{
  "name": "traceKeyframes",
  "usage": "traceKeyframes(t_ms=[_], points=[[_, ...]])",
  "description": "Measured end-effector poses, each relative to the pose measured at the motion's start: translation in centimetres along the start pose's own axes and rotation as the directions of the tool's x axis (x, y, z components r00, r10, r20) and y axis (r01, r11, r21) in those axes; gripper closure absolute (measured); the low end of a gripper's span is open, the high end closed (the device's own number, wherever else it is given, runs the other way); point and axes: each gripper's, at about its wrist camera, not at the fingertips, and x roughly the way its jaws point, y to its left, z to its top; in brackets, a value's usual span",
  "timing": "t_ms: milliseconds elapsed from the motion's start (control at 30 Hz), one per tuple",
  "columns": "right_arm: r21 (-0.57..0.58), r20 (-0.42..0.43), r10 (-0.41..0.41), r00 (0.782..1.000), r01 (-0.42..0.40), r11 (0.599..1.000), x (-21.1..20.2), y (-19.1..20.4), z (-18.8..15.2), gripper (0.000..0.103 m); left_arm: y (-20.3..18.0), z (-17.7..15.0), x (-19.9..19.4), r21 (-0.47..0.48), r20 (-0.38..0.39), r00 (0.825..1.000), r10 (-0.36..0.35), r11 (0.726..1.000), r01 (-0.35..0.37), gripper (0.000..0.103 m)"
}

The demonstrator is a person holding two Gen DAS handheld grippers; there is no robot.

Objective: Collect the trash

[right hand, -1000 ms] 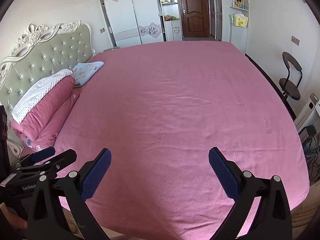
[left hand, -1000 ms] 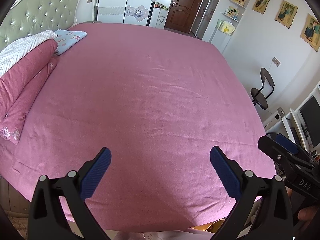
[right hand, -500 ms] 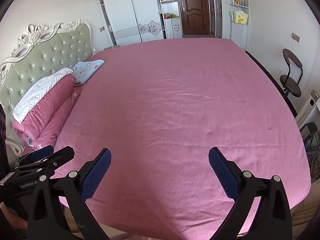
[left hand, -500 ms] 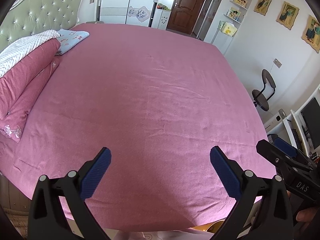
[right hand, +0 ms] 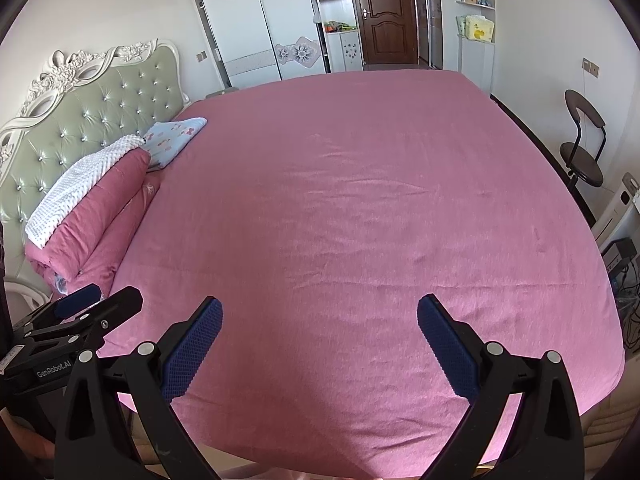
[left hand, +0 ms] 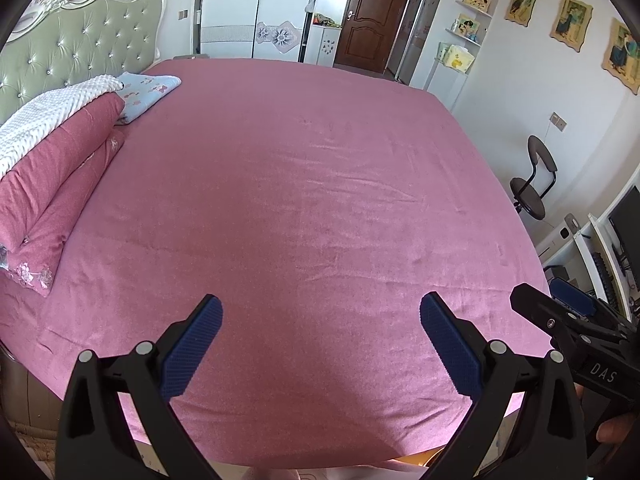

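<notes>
Nearest, the black left gripper [left hand: 320, 340] with blue knurled pads stands spread wide, grasping nothing; the matching right gripper [right hand: 319, 340] likewise. Beyond lies a wrinkled pink bedsheet [left hand: 300, 208], folded pink quilt [left hand: 48, 176], tufted green headboard [right hand: 100, 120]. No trash shows

one bed [left hand: 320, 208] with one pink sheet; one tufted headboard [right hand: 100, 120]; one folded pink quilt [left hand: 52, 184]; one white blanket [left hand: 48, 116]; one blue patterned pillow [right hand: 172, 140]; one dark chair [right hand: 580, 144]; one brown door [left hand: 372, 16]; three framed pictures, e.g. [left hand: 570, 20]; two grippers, left gripper [left hand: 320, 344] and right gripper [right hand: 318, 340].
</notes>
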Motion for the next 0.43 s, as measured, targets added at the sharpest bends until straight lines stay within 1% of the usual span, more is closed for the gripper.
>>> traceKeyframes(t_ms=[200,300,433], points=[[0.004,0.002,0.0,1.0,0.0,1.0,0.0,-0.06,0.05,0.009,-0.02,0.04,0.2,-0.001,-0.01,1.0,-0.004,1.0,0.004,0.004],[0.008,-0.002,0.001,1.0,-0.001,1.0,0.07,-0.2,0.05,0.009,0.12,0.09,0.43,-0.01,-0.02,1.0,-0.017,1.0,0.017,0.004],[0.015,-0.004,0.002,1.0,-0.002,1.0,0.17,-0.42,0.15,0.009,0.28,0.25,0.73,-0.016,-0.028,1.0,-0.008,1.0,0.007,0.004]])
